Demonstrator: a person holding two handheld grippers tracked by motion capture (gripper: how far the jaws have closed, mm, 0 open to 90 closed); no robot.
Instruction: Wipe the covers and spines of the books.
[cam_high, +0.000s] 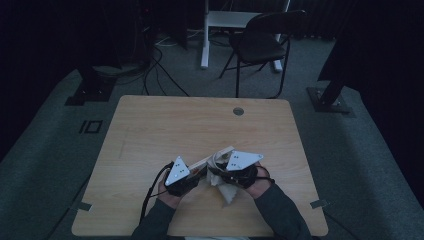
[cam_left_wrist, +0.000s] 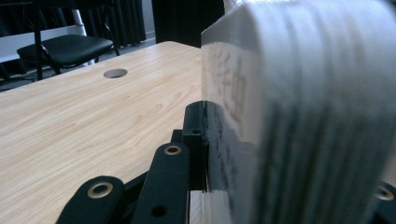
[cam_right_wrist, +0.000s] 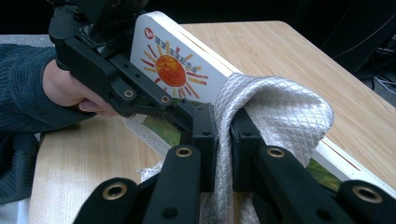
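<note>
While the person's two hands rest at the near middle of the table (cam_high: 150, 125), each holds a gripper over the work. Left gripper (cam_high: 199, 172): jaws drawn in tight on the edge of a flat white board (cam_right_wrist: 187, 65), which stands on its long edge, tilted, running from near left to far right across the table. In the left gripper view the board (cam_left_wrist: 299, 93) rises just beside the left-hand jaw, blurred by closeness, with printed characters on its end face that are too smeared to read. In the right gripper view the board's face carries a printed orange sun with rays and a small red mark at the upper corner.

Right gripper (cam_right_wrist: 224, 140): jaws narrow, pinching a fold of white quilted cloth (cam_right_wrist: 280, 112). The cloth is draped over the top edge of the board and hangs down on the near side; in the high view part of it (cam_high: 227, 192) lies on the table below the right hand.

Table surface: light wood grain, with a round cable hole (cam_high: 238, 111) near the far edge. A black folding chair (cam_high: 260, 42) stands on the floor beyond the table.
</note>
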